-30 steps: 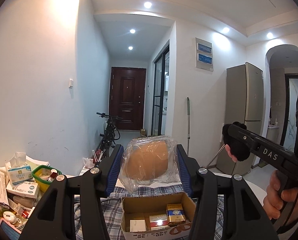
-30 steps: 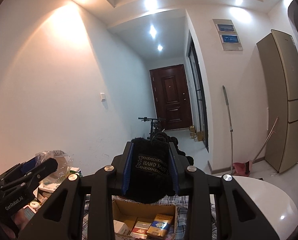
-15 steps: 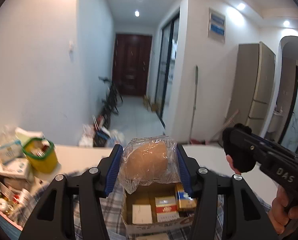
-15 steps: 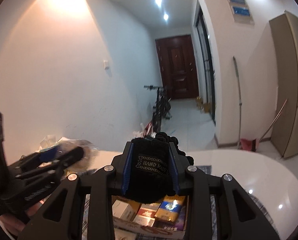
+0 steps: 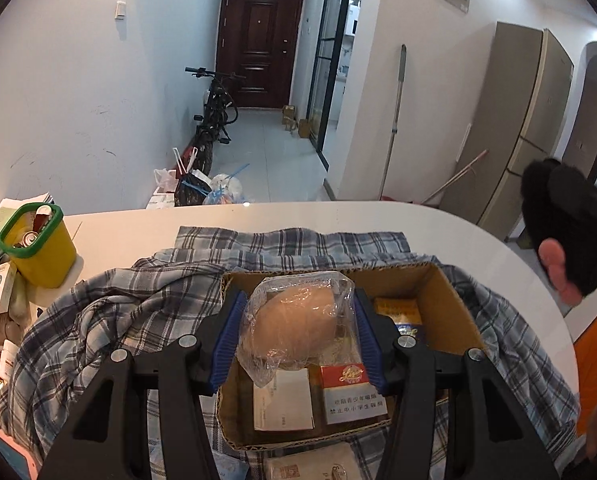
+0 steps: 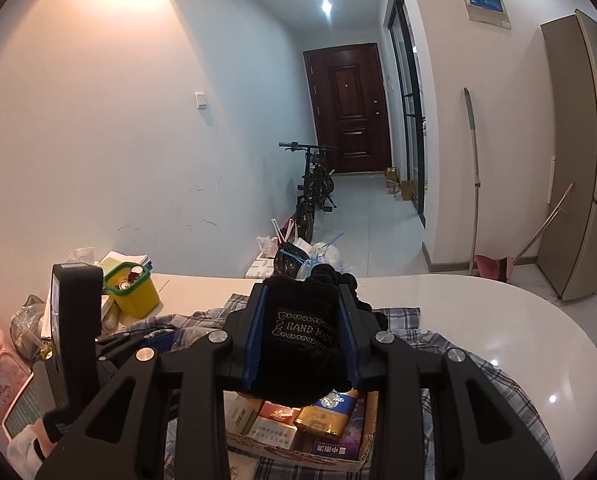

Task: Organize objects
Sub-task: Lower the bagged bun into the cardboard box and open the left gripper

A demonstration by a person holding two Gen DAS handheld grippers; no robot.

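1. Cardboard box (image 5: 442,300), open-topped and brown, sits on a blue-and-white plaid cloth (image 5: 98,320) spread over the white rounded table (image 5: 378,220); cigarette packs (image 5: 352,392) and a small white carton (image 5: 282,400) already lie flat inside it.
2. Over the last second both wrist views have tipped from the hallway ceiling down toward the table, so the box now fills the lower middle of each view. I read this as both items being lowered for placing.
3. The left gripper (image 5: 296,332) pinches a tan rounded object sealed in clear crinkled plastic (image 5: 298,324) between its blue pads, right over the box's left half. It was held clear above the box a second ago; whether it touches the contents now, I cannot tell.
4. The right gripper (image 6: 303,344) is clamped on a black knitted pouch with a "HAND MADE" label (image 6: 304,330), hanging above the packs at the box's near edge.
5. Neither claw has let go, so both items remain to be set down and released.
6. A yellow tub with a green rim (image 5: 38,246) stands among clutter at the table's left, well apart from the box.
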